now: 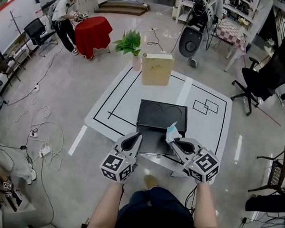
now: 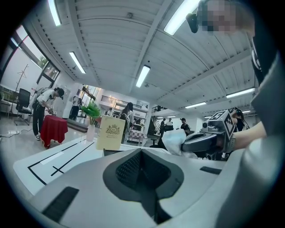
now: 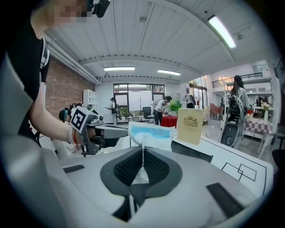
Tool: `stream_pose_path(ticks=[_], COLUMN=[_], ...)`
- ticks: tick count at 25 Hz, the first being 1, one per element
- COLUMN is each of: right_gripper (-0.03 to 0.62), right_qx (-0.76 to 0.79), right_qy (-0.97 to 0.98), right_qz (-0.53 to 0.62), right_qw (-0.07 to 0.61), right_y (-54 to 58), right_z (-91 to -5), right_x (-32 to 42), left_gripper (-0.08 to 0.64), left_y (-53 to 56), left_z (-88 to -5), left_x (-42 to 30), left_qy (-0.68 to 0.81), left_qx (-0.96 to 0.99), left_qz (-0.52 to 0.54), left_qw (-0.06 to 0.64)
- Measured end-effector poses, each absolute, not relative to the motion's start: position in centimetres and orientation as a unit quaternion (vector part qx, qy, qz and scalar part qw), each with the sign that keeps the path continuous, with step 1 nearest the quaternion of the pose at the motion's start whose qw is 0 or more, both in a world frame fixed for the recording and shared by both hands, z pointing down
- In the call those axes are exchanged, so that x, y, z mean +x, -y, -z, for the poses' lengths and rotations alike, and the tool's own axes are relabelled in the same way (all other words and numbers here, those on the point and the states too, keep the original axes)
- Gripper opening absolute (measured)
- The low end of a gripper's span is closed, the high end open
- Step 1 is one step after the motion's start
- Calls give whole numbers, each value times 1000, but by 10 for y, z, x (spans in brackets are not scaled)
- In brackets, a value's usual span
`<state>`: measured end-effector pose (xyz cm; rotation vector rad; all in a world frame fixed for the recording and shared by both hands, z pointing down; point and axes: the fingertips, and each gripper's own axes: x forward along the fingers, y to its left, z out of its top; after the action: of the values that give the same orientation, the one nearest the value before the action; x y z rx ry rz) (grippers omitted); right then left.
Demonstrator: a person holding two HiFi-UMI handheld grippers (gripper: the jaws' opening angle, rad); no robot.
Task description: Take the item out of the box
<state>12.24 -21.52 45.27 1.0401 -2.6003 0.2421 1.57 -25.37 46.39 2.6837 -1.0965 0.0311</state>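
Note:
A flat black box (image 1: 161,117) lies on the white table (image 1: 108,105), near its front edge. My right gripper (image 1: 175,142) is shut on a white and blue soft packet (image 1: 171,132), held just above the box's front right corner. In the right gripper view the packet (image 3: 151,133) stands up from between the closed jaws of the right gripper (image 3: 142,152). My left gripper (image 1: 135,139) hovers at the box's front left, shut, with nothing between its jaws (image 2: 141,153). The left gripper view shows the packet (image 2: 174,140) off to the right.
A beige box (image 1: 157,69) with a gold crest stands upright at the table's far edge, beside a potted plant (image 1: 129,42). Black lines are marked on the table top. Office chairs, cables and a red-draped table (image 1: 93,32) stand on the floor around.

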Motion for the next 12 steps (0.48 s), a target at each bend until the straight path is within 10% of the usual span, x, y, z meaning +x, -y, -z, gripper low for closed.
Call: stream_pose_path(ticks=[12], right_gripper=[12], right_qx=[396], right_qy=[907], right_qz=[-76], right_qw=[124], right_y=[207], right_z=[-428], right_x=[143], left_gripper=[3], left_y=[243], left_z=[-441], left_x=[24], left_qy=[380], left_qx=[919], left_qz=[4], left_qw=[108])
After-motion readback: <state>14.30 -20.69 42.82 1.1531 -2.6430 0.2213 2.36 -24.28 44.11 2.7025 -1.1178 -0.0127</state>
